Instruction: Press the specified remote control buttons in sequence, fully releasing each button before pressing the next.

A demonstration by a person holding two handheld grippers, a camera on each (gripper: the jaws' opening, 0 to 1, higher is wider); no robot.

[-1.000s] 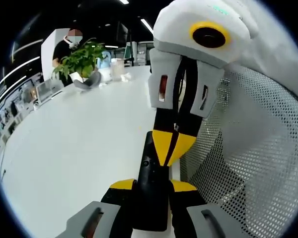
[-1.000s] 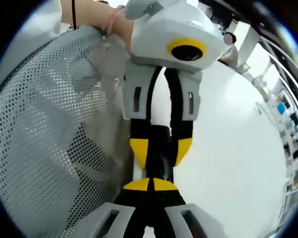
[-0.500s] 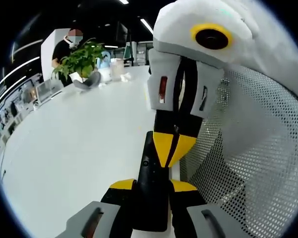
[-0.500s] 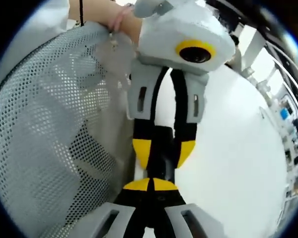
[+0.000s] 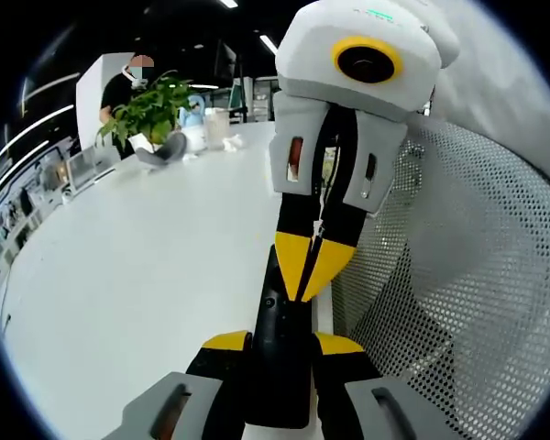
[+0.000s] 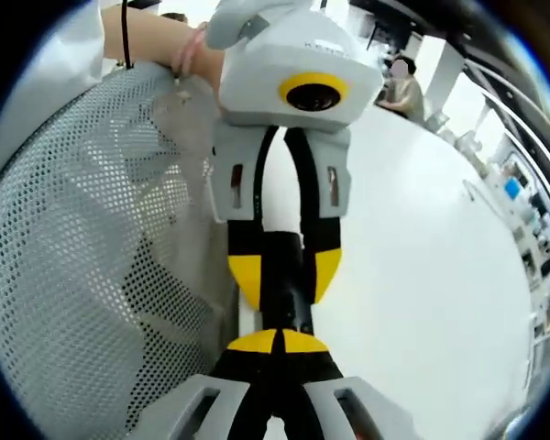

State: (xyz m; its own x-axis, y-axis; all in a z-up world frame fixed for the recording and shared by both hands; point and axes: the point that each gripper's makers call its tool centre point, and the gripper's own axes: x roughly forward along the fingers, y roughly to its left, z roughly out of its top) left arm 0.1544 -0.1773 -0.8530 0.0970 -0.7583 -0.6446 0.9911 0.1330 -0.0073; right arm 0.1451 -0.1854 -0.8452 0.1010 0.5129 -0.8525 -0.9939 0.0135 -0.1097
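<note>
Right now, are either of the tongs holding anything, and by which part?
The left tongs clamp the black remote across its long sides. The right tongs, closed and empty, tip down on its face.

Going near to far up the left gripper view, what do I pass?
Left gripper clamped on the black remote control → right gripper, yellow tips closed over the remote → bare white table → green potted plant.
</note>
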